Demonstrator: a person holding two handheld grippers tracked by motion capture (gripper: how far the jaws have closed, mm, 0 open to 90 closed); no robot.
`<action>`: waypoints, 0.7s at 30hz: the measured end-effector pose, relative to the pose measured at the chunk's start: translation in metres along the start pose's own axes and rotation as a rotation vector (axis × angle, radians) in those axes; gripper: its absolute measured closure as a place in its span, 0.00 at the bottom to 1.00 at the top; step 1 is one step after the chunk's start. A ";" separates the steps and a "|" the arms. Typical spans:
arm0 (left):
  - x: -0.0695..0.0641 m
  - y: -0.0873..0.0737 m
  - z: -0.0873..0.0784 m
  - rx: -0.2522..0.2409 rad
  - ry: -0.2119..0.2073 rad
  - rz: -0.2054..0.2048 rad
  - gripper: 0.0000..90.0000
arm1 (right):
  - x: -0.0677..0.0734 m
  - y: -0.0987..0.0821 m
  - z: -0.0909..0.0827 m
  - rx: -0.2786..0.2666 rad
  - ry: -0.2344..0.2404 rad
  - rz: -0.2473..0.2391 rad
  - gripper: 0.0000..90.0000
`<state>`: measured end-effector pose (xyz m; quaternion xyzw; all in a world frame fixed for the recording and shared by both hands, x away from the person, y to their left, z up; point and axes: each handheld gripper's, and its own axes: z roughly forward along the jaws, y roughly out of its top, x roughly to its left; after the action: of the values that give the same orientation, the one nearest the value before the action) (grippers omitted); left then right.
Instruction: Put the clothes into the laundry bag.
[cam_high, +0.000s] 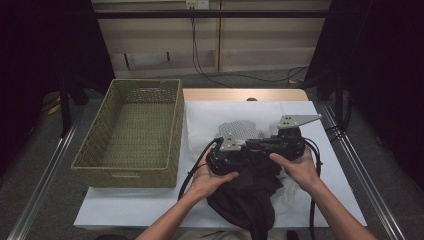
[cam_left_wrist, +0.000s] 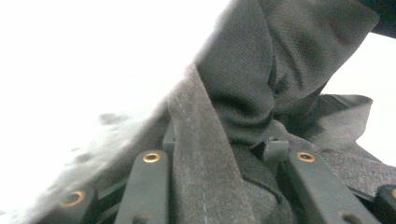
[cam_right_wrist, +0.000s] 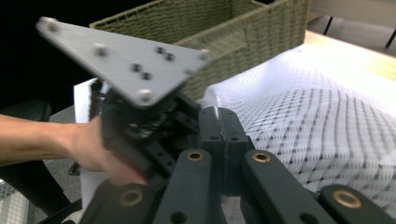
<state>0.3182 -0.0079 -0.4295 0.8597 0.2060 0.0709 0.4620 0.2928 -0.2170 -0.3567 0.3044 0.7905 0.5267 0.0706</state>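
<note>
1. Your left gripper (cam_high: 231, 152) sits at the middle of the table, over the dark garment (cam_high: 252, 192), with your left hand (cam_high: 212, 177) cupped under its body.
2. In the left gripper view, a seamed fold of that dark garment (cam_left_wrist: 210, 154) runs up between the two black jaws. The jaws stand fairly narrow around the fold; you cannot tell whether the pads press on it.
3. Your right gripper (cam_high: 260, 143) lies just beside the left one, its jaws pointing toward it, held by your right hand (cam_high: 299, 167).
4. In the right gripper view, the right gripper (cam_right_wrist: 223, 125) has its jaws closed together, and a thin edge of the white mesh bag (cam_right_wrist: 327, 126) is pinched at their tips.
5. The dark garment lies bunched on the white table cover (cam_high: 340, 175), spilling toward your edge of the table, with the white mesh bag (cam_high: 240, 129) touching it on the far side.
6. The woven basket (cam_high: 131, 131) stands at the left of the table, just beside the cover and well apart from the garment.
</note>
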 end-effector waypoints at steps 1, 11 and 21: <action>0.001 0.002 0.000 -0.010 0.006 -0.007 0.72 | 0.002 0.002 -0.001 -0.004 0.004 -0.007 1.00; 0.008 0.030 0.004 -0.057 0.034 0.002 0.74 | 0.004 0.008 -0.005 -0.050 0.029 0.007 1.00; 0.029 -0.002 0.043 -0.065 0.052 -0.099 0.69 | -0.012 -0.010 0.002 0.002 -0.002 0.035 1.00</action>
<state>0.3575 -0.0279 -0.4576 0.8309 0.2578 0.0767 0.4871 0.2996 -0.2248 -0.3694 0.3187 0.7856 0.5267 0.0619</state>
